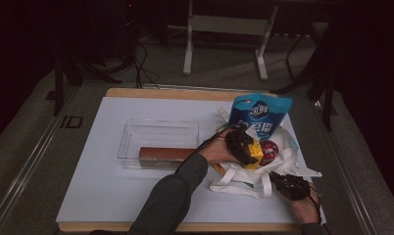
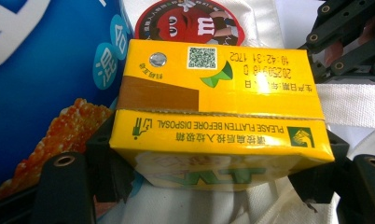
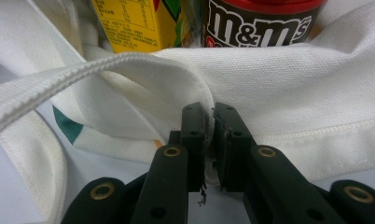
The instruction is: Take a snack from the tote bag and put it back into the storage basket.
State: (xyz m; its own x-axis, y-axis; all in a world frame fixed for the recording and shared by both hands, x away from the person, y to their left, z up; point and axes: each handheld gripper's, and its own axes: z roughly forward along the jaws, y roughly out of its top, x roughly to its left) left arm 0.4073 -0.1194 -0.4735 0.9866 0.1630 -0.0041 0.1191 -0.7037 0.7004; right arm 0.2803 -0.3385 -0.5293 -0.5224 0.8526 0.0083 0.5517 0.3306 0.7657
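A yellow drink carton [image 1: 254, 152] sits in the mouth of a white cloth bag [image 1: 244, 182] at the right of the table. My left gripper [image 1: 241, 144] is shut on the carton [image 2: 218, 107], one black pad against each narrow side. A red-lidded m&m's tub [image 2: 190, 23] and a blue snack packet [image 2: 41, 84] stand just behind it in the bag. My right gripper [image 3: 211, 121] is shut on the bag's hemmed rim [image 3: 293, 93] at the near right [image 1: 290, 185]. The bag's strap [image 3: 59, 84] arcs across to the left of it.
A clear plastic tray [image 1: 158, 128] lies mid-table with a long brown bar [image 1: 163, 153] along its near side. The white sheet [image 1: 111, 186] covers the wooden tabletop. The blue packet [image 1: 260, 115] stands tall at the back of the bag.
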